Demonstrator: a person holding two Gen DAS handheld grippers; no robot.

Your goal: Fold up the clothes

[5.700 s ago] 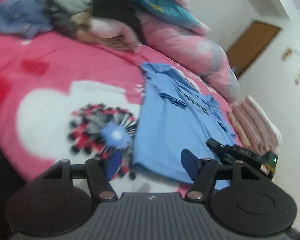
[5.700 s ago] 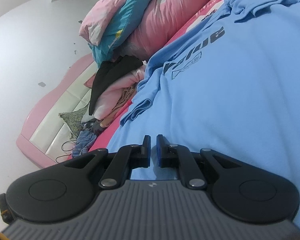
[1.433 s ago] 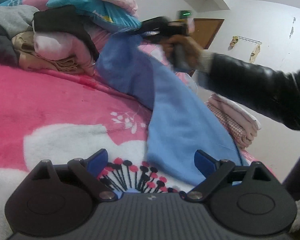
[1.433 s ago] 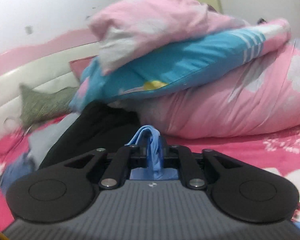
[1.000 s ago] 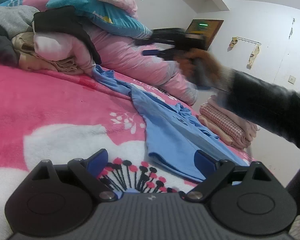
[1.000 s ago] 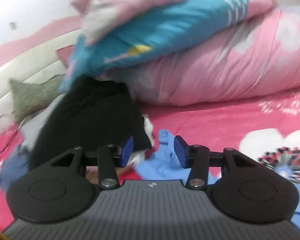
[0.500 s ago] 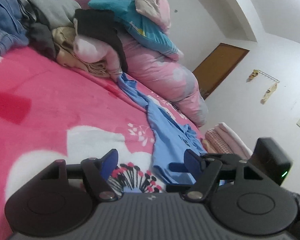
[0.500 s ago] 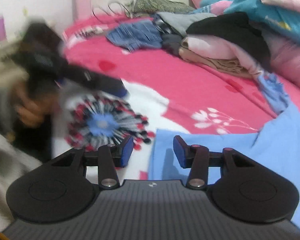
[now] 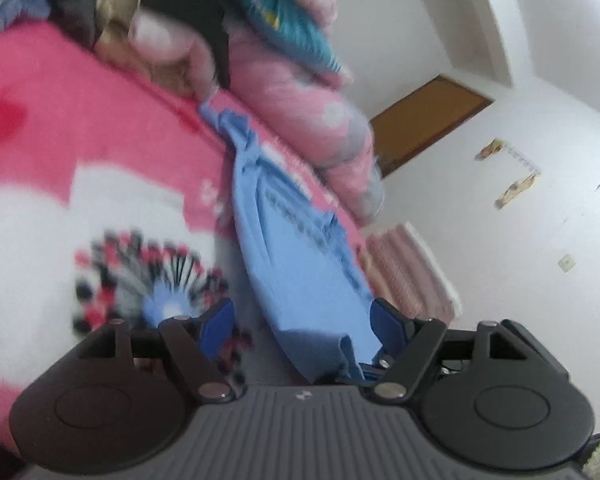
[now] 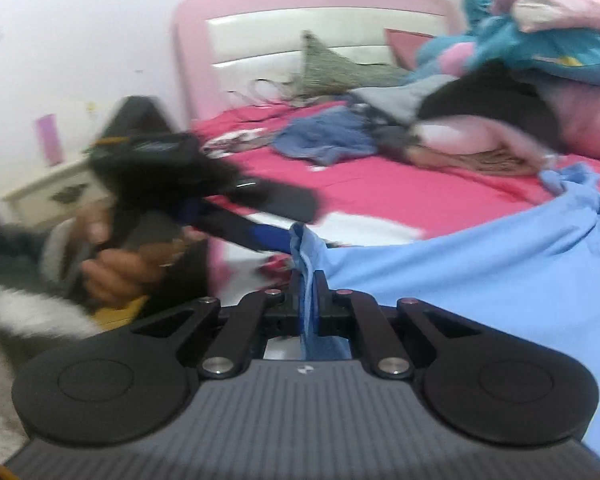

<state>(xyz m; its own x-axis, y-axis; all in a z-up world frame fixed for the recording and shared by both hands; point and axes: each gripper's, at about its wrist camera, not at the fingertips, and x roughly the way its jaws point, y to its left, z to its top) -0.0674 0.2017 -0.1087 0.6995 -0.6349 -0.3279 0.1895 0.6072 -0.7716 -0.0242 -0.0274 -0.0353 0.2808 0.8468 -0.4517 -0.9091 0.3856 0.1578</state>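
**Right gripper pinches the hem corner of the blue shirt; left gripper wide open**

In my right wrist view, the right gripper (image 10: 309, 280) has its two fingers pressed together on a fold of the blue T-shirt (image 10: 480, 272). The cloth passes between the pads at the lower centre of the frame and stands up a little above the fingertips. From there the shirt spreads to the right side of the frame, over the pink blanket (image 10: 380, 184).

At the left of the same view I see the left gripper (image 10: 260, 232), blurred, held by a hand (image 10: 116, 264) with a dark sleeve. Its blue tips are just beside the raised edge of the shirt; whether they touch it I cannot tell.

In my left wrist view, the left gripper (image 9: 304, 320) is wide open, with nothing held between its blue pads (image 9: 216, 322). The blue T-shirt (image 9: 300, 256) lies as a long strip from the upper centre of the frame down to the lower centre, and its near end is bunched close to the right finger. The printed letters on it are too blurred to read.

A pile of clothes (image 9: 148, 20) and pink and teal pillows (image 9: 296, 60) fill the upper left of this frame. A stack of folded pink cloth (image 9: 408, 268) sits at the right, just beside the shirt. A brown door (image 9: 428, 116) is in the upper right.
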